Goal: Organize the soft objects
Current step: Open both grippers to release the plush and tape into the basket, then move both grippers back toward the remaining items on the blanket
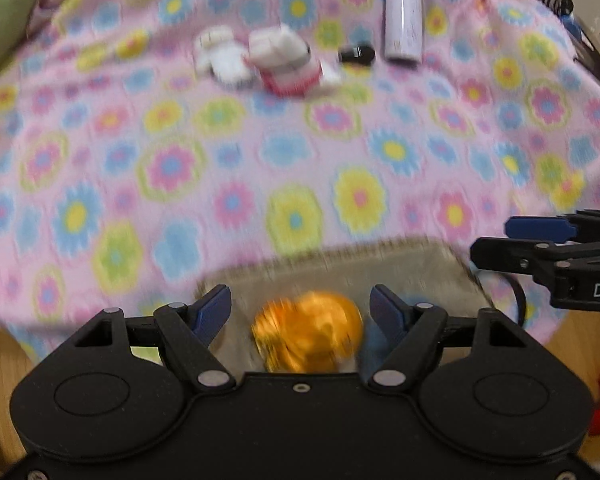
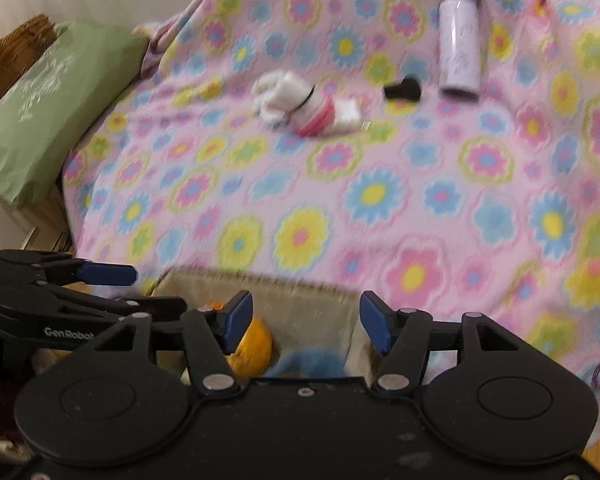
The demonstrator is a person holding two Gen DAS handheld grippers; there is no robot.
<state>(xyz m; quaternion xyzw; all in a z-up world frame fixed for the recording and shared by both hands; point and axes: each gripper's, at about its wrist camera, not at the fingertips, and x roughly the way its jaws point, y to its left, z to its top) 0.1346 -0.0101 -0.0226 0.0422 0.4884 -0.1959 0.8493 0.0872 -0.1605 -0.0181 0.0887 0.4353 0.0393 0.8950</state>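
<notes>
Claws, left [image 1: 300, 312] and right [image 2: 306, 316], gape empty over the basket's rim [image 2: 260, 280]; blanket [image 1: 260, 160] beyond lies bare.

The right tool [image 2: 306, 320] is hanging open over a tan fabric bin [image 2: 300, 304] holding an orange plush [image 2: 254, 348]. A white plush toy [image 2: 300, 106] and lavender bottle [image 2: 459, 40] are lying on the flowered blanket [image 2: 380, 200].
</notes>
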